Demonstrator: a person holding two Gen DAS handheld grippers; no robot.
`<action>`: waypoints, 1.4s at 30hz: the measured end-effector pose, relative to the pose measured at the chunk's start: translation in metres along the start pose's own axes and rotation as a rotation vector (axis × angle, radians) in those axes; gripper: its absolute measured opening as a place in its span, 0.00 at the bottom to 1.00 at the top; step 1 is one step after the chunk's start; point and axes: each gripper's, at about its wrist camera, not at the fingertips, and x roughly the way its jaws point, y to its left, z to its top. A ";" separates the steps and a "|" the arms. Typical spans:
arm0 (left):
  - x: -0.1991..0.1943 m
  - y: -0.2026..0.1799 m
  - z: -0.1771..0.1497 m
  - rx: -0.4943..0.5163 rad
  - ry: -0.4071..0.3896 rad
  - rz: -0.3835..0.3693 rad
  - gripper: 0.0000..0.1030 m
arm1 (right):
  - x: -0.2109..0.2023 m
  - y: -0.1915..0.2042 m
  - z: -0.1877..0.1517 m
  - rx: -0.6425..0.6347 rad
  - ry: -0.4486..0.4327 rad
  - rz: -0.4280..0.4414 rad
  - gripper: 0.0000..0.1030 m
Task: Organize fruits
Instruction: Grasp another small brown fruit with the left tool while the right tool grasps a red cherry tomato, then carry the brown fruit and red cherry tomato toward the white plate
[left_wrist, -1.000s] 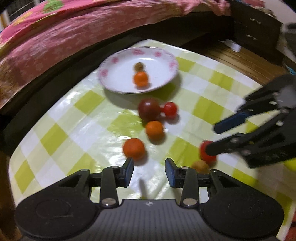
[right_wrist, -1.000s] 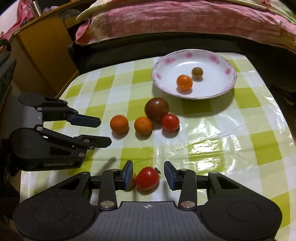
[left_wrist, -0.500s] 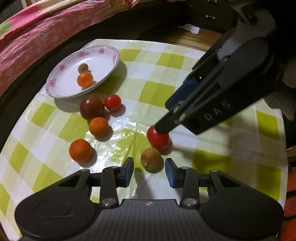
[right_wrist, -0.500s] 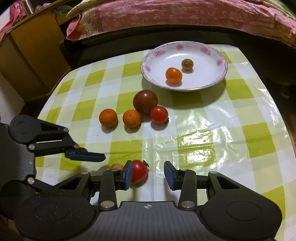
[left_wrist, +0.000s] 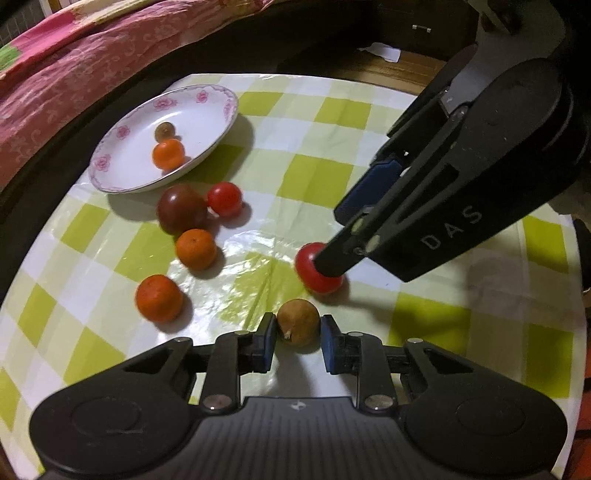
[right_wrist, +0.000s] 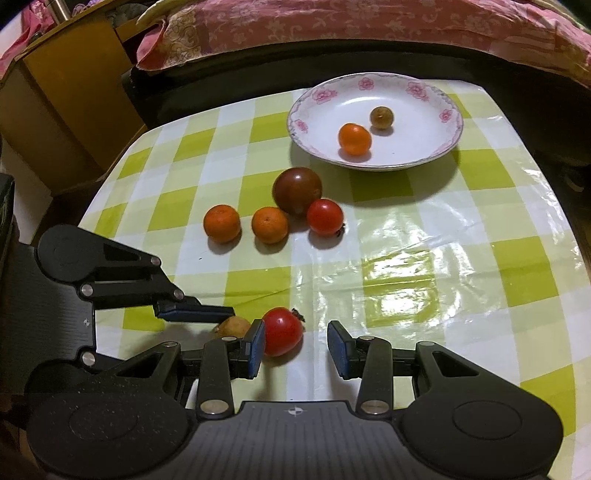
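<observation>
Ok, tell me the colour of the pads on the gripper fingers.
Blue pads, clearest in the left wrist view.

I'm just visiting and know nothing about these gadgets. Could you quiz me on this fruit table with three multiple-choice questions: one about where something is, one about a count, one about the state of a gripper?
1. Where is the small brown fruit on the cloth?
A. on the plate's rim
B. between the left gripper's fingers
C. under the dark tomato

2. How many fruits lie in the plate?
A. two
B. four
C. none

3. How does the right gripper stand at the red tomato?
A. shut tight on it
B. open, tomato beside one finger
C. lifted far above it

Answers:
1 B: the left gripper has a blue pad on either side of it.
2 A: only an orange fruit and a small brownish one sit inside.
3 B: a wide gap remains on the tomato's other side.
</observation>
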 end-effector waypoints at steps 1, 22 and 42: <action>-0.001 0.002 -0.001 0.000 0.003 0.007 0.33 | 0.001 0.001 0.000 -0.003 0.003 0.001 0.34; -0.003 0.022 -0.010 -0.057 0.017 0.043 0.34 | 0.032 0.033 0.005 -0.102 0.041 -0.028 0.26; -0.003 0.019 -0.009 -0.051 0.011 0.059 0.34 | 0.032 0.038 0.005 -0.143 0.036 -0.085 0.22</action>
